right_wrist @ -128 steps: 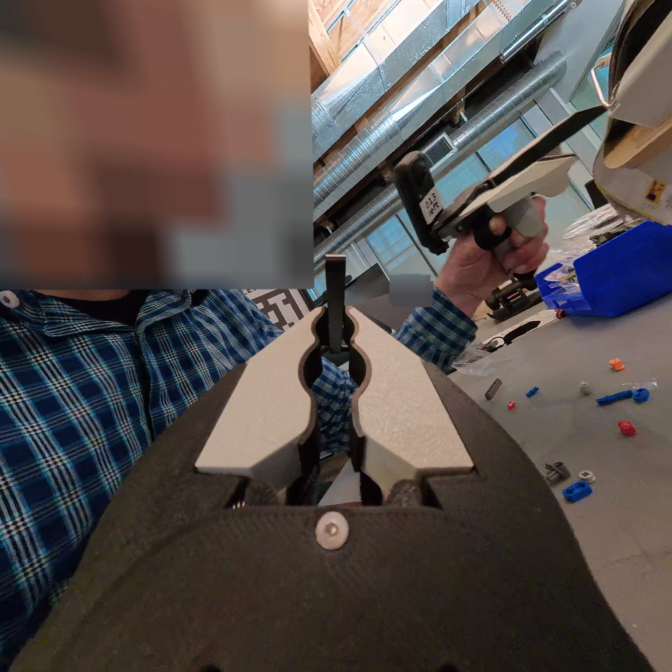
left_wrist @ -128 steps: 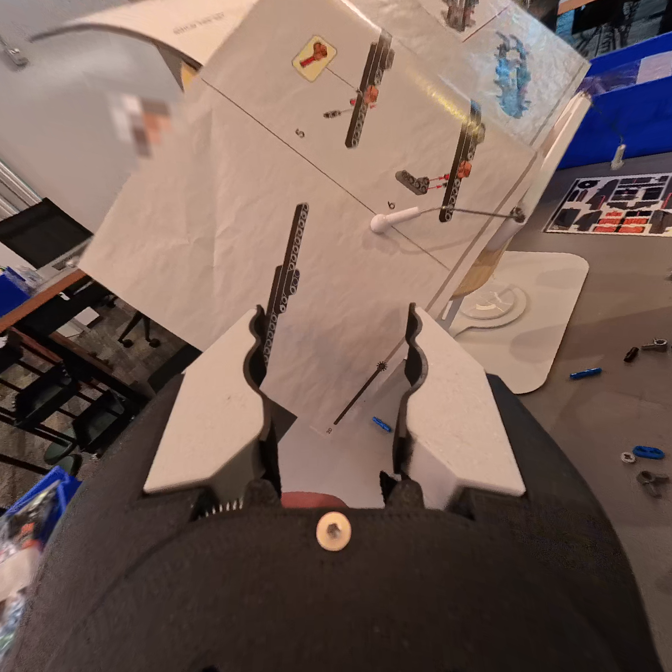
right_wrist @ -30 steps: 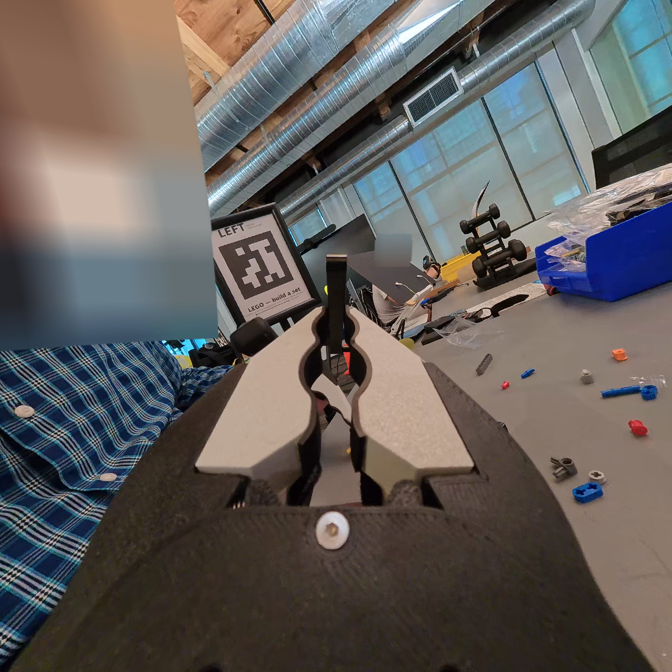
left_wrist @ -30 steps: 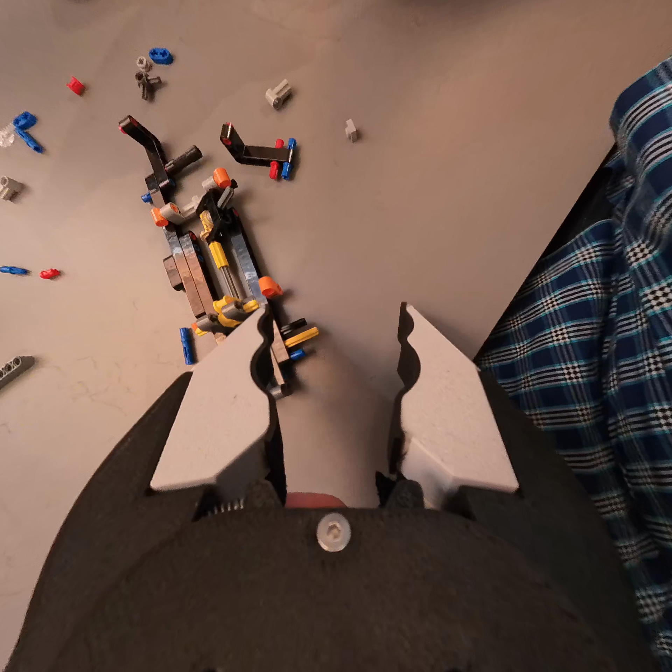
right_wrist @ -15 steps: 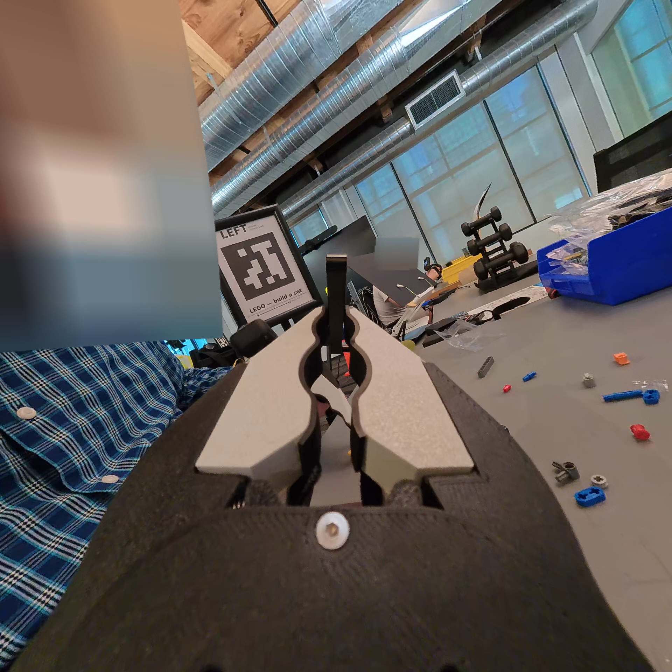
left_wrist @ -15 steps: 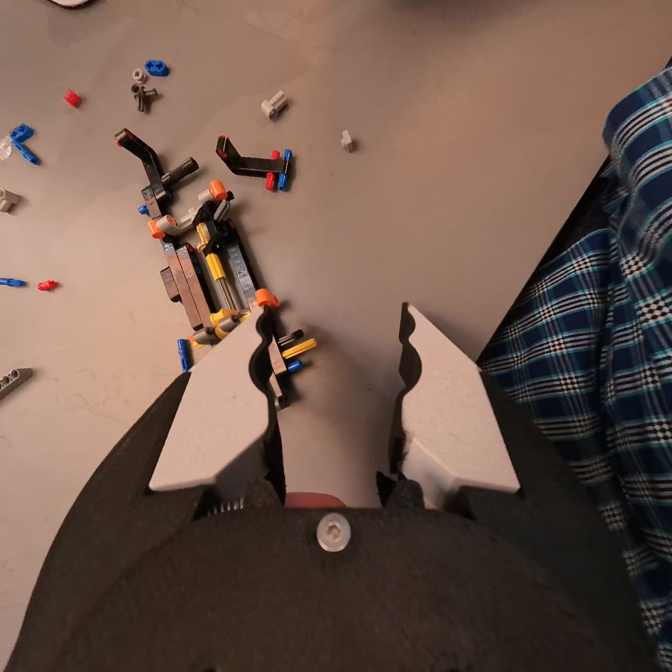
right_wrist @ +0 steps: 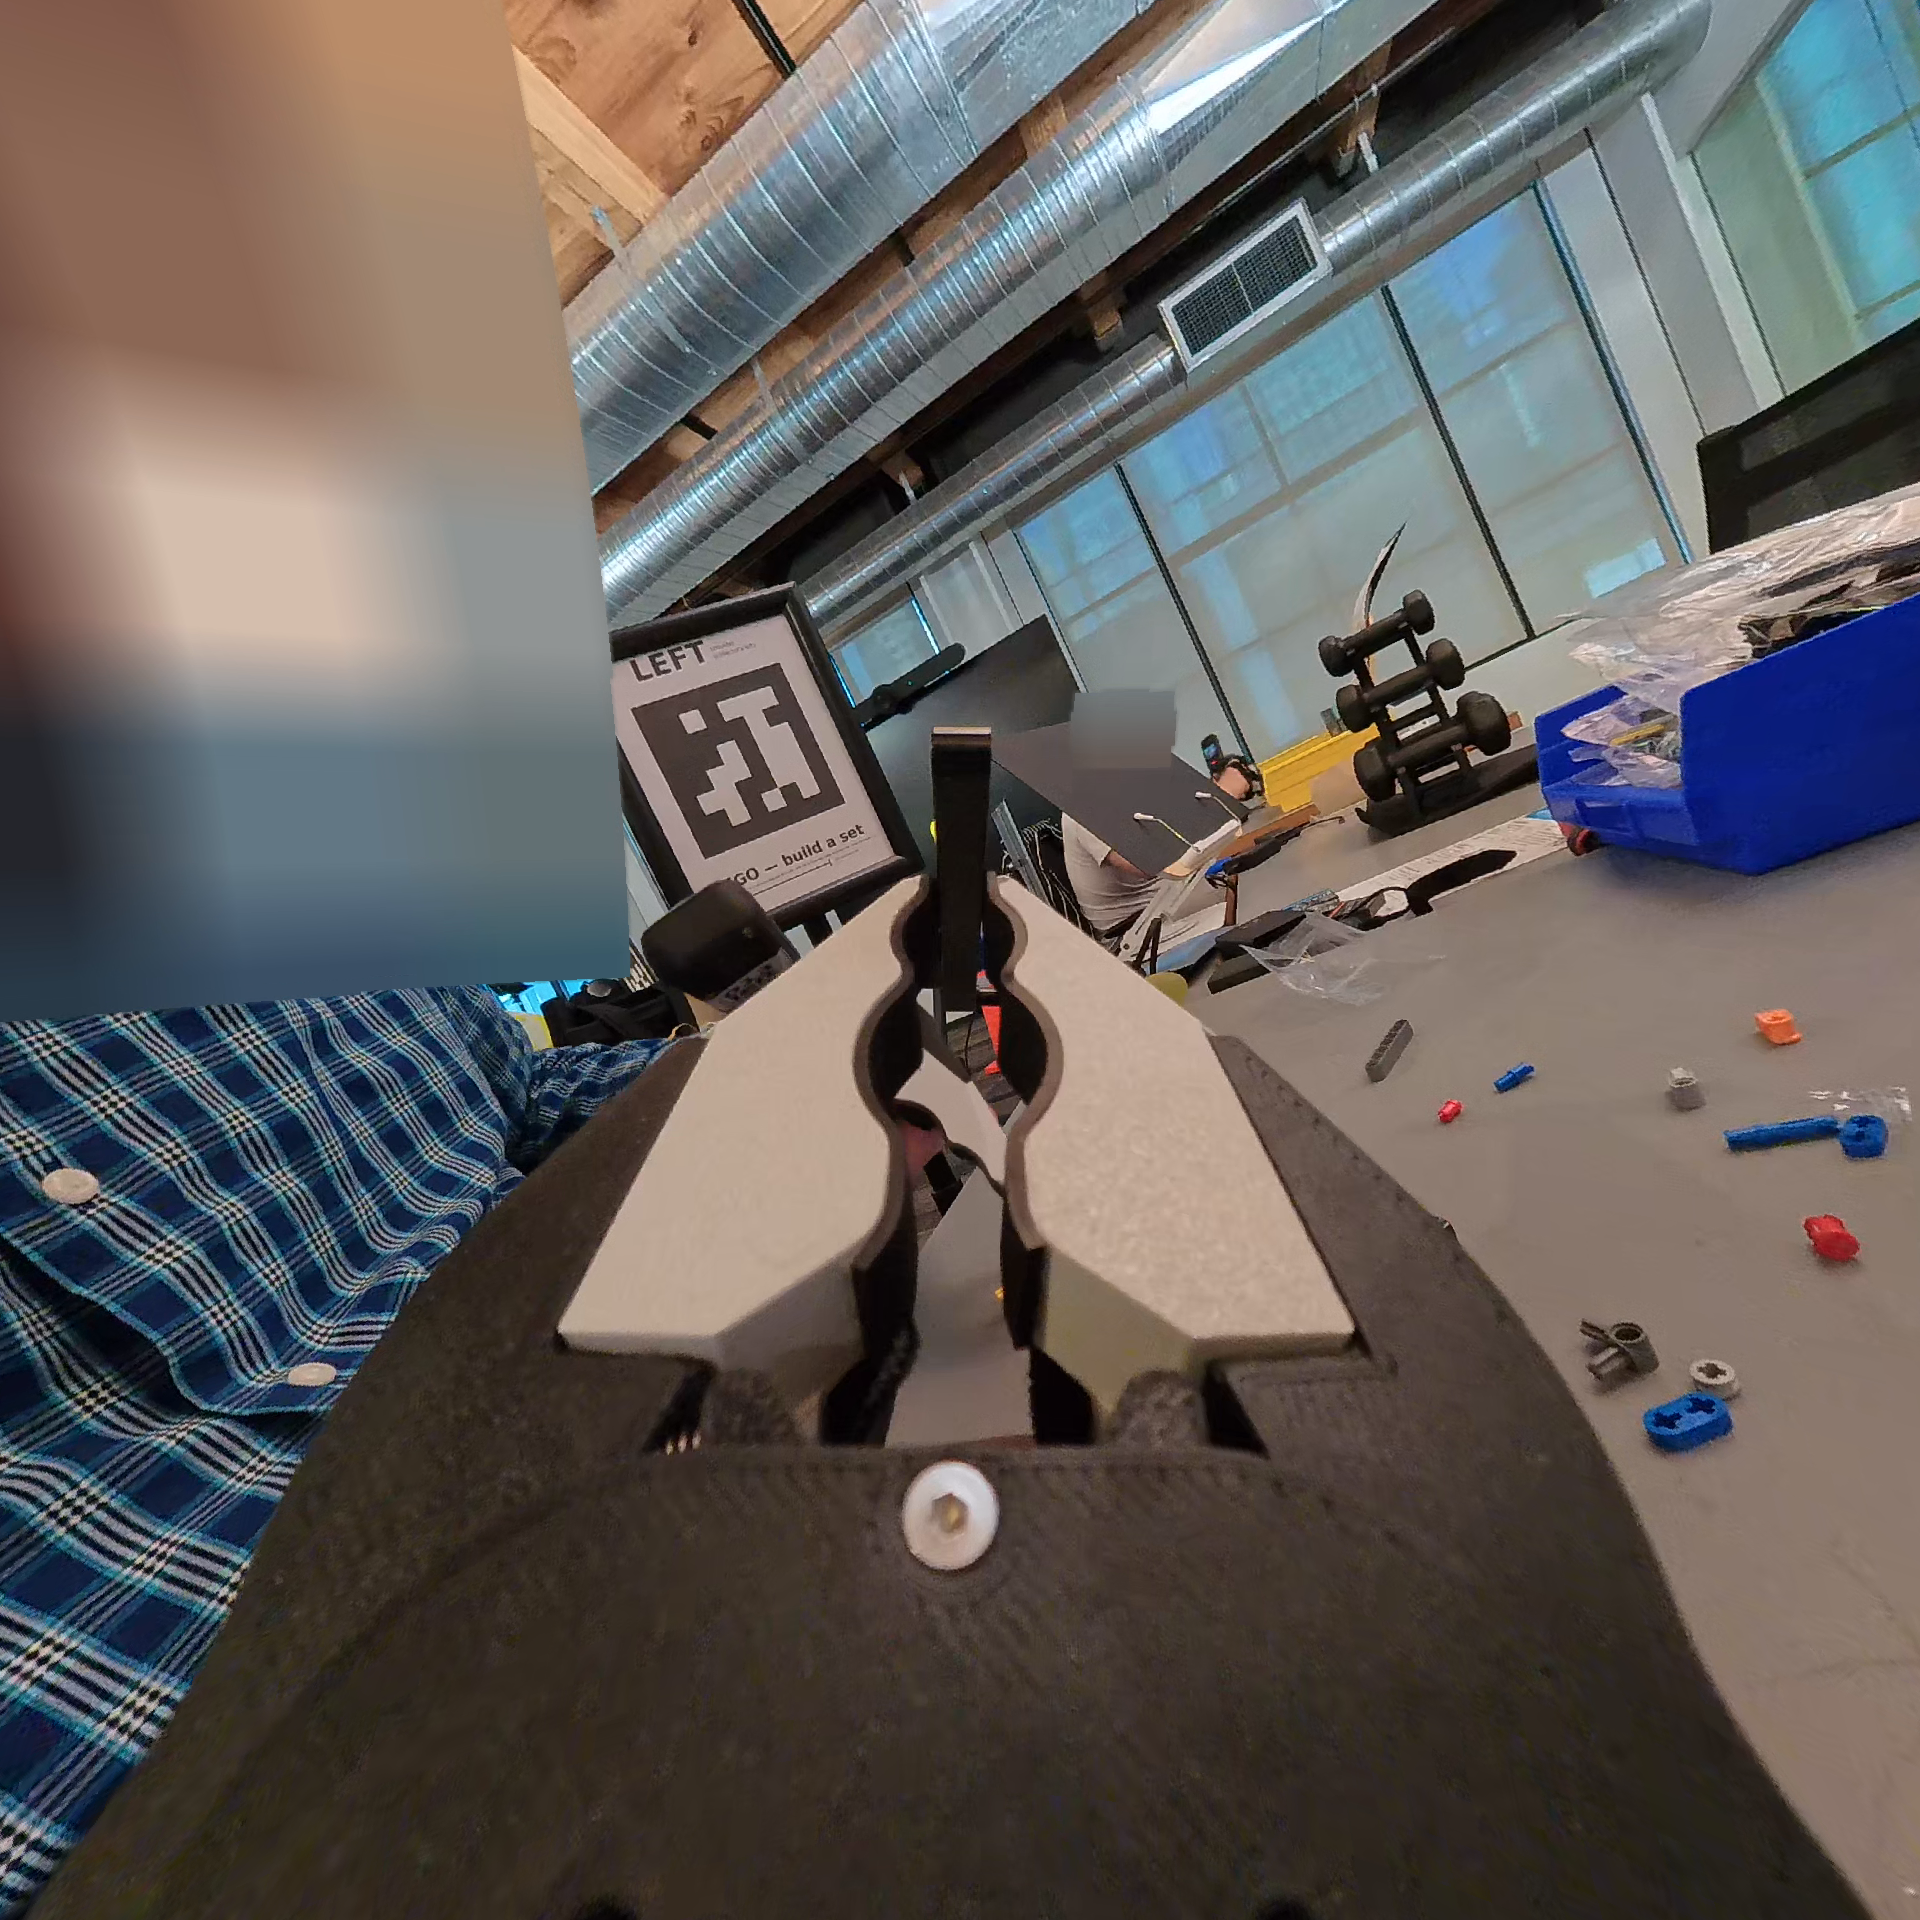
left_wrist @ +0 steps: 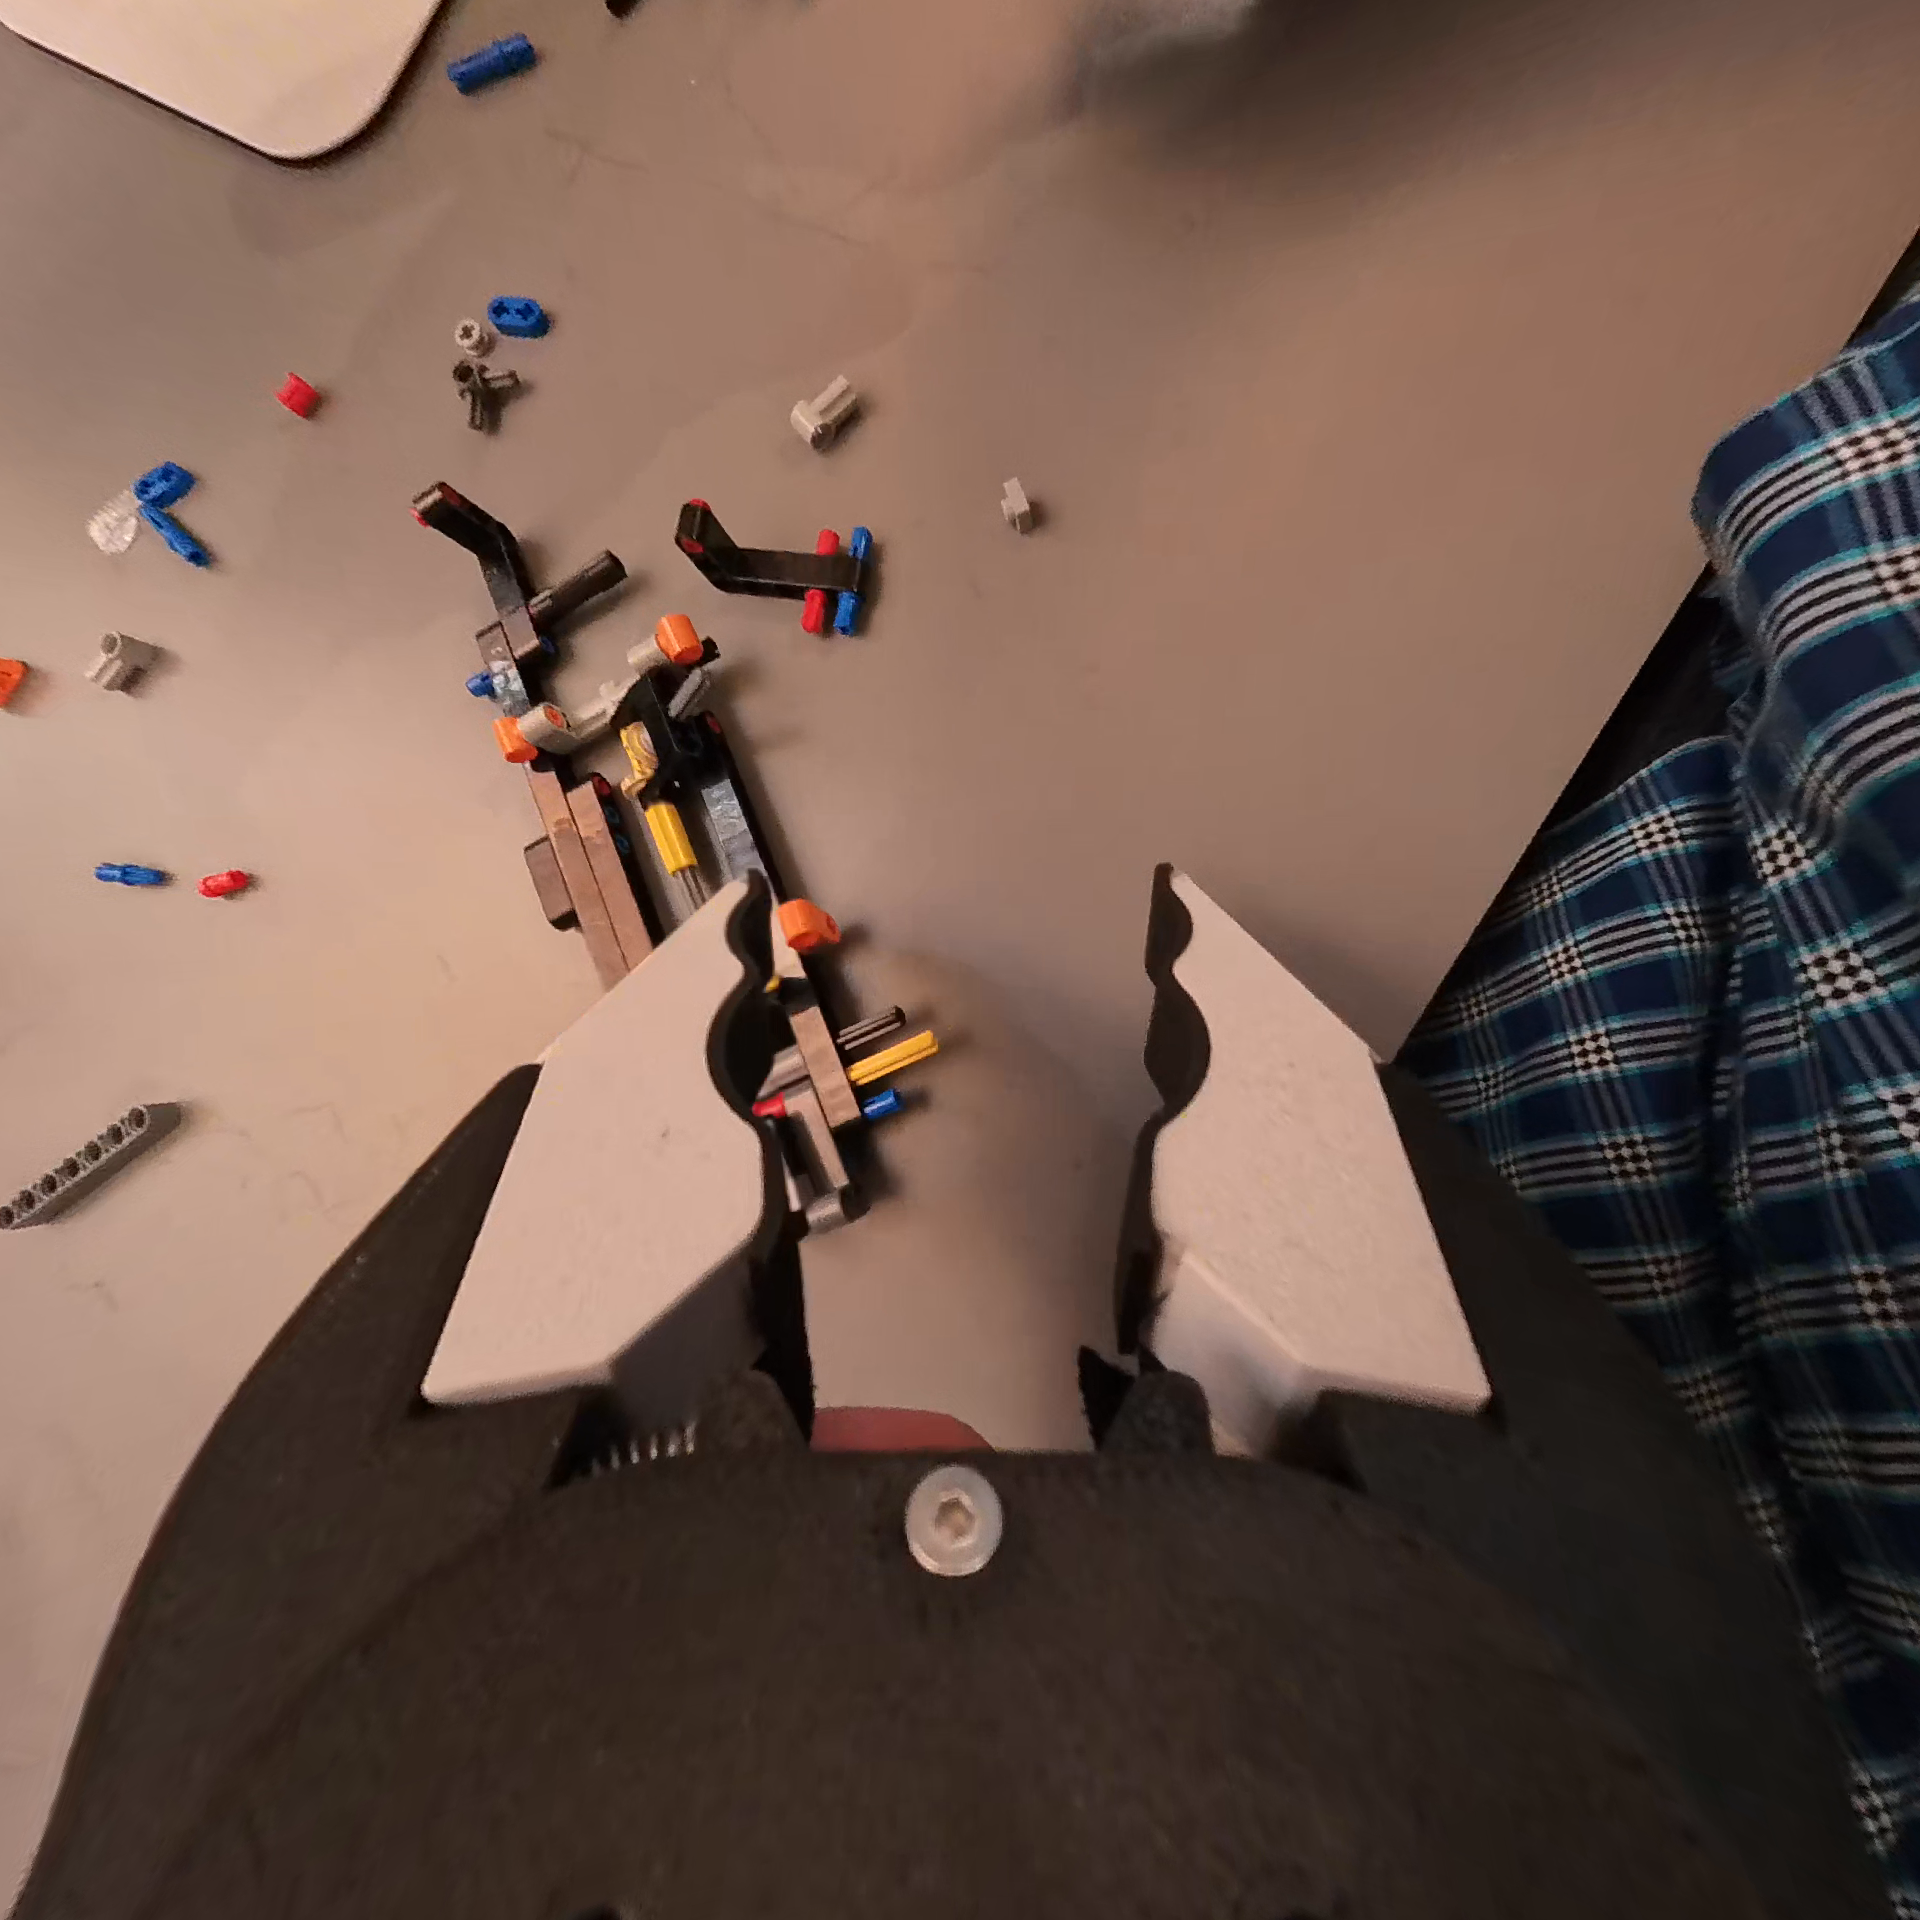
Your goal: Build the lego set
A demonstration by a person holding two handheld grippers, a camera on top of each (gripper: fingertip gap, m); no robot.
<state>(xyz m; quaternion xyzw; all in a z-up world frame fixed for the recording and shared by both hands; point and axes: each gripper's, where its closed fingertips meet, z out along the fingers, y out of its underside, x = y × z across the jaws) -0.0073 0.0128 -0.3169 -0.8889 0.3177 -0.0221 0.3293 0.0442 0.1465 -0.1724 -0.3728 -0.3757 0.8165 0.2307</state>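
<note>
In the left wrist view, a long partly built lego assembly (left_wrist: 665,821) of black and grey beams with yellow and orange parts lies on the grey table (left_wrist: 1195,416). My left gripper (left_wrist: 951,904) is open and empty, hovering over the assembly's near end; its left finger covers part of it. A separate bent black beam (left_wrist: 769,566) with red and blue pins lies just beyond. In the right wrist view, my right gripper (right_wrist: 958,904) is shut on a black beam (right_wrist: 958,821) that stands upright out of the fingertips, held above the table.
Loose pieces lie scattered: a blue link (left_wrist: 517,316), red bush (left_wrist: 296,394), grey beam (left_wrist: 88,1164), blue pin (left_wrist: 488,62). A white stand base (left_wrist: 239,62) sits far left. A blue bin (right_wrist: 1745,769) and a framed sign (right_wrist: 753,769) stand beyond. The person's plaid shirt (left_wrist: 1714,1039) borders the table edge. The left gripper's tips are roughly 20 cm from the right gripper's. The blue link (left_wrist: 517,316) is about equally far from each gripper, around 20 cm. It turns up in the right wrist view (right_wrist: 1667,1413) as well.
My left gripper swung from facing the instruction sheet down to the table, then crept forward over the assembly. The right gripper kept its hold on the black beam and barely moved.
</note>
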